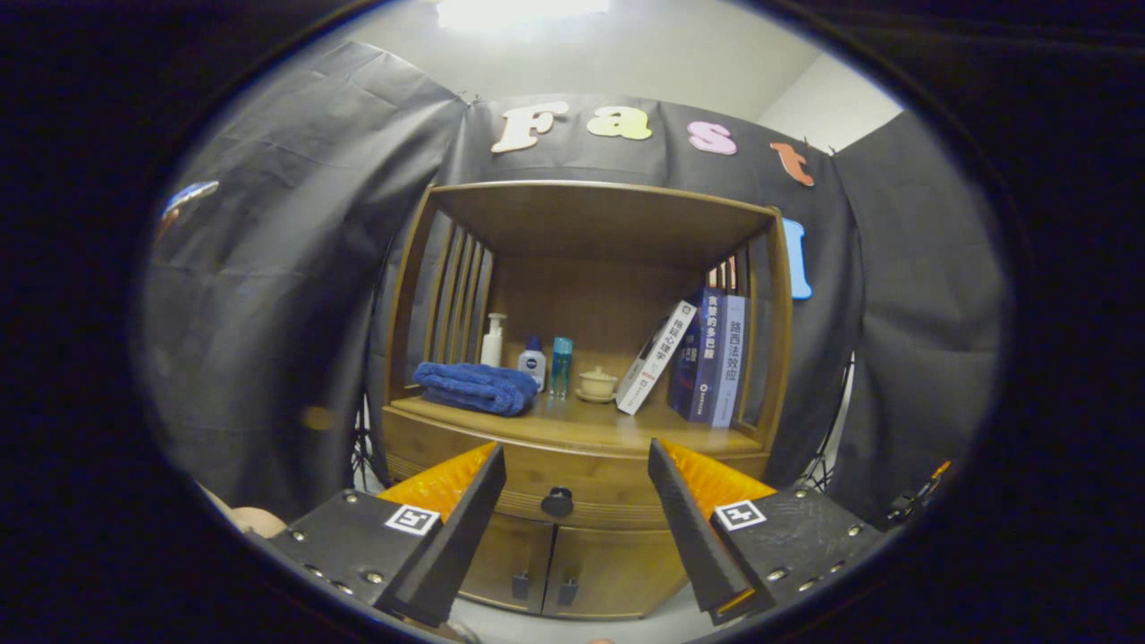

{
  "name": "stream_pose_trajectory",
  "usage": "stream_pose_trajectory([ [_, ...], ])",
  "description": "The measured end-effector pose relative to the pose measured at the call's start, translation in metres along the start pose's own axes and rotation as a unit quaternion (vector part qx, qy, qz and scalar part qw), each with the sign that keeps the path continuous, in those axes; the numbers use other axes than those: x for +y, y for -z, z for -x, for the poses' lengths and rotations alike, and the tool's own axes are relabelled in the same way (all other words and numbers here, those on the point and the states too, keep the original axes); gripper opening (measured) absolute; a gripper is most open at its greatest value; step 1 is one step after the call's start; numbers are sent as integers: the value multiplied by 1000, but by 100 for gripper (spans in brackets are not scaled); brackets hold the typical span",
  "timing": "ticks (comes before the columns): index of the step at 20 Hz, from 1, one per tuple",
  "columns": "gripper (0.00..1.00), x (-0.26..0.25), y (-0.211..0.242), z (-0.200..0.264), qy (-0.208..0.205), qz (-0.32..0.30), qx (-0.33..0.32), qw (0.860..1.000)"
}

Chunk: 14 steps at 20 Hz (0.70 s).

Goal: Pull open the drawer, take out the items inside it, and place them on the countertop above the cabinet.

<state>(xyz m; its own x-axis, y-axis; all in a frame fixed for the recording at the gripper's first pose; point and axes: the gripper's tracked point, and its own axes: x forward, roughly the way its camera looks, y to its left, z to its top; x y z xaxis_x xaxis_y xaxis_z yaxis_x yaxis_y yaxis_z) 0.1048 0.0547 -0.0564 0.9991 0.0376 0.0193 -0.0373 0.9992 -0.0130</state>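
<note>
While hand-held gripper [572, 465] gapes | wooden drawer [572, 487] closed; dark knob [556, 502]

The gripper [572, 456] hung with fingers spread wide, well short of the wooden cabinet [581, 429], its closed drawer's dark knob [556, 502] between them, a folded blue towel [476, 387] on the surface [572, 427] beyond.
</note>
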Motion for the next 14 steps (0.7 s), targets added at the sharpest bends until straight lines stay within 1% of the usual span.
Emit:
stream_pose_trajectory([
  [4,96,7,32,-44,4,3,11,1000],
  [8,96,16,78,-81,-2,-2,57,998],
  [12,79,19,130,-105,-2,-7,110,994],
  [13,71,20,141,-111,-2,-13,122,992],
  [14,70,18,150,-114,2,-19,136,991],
])
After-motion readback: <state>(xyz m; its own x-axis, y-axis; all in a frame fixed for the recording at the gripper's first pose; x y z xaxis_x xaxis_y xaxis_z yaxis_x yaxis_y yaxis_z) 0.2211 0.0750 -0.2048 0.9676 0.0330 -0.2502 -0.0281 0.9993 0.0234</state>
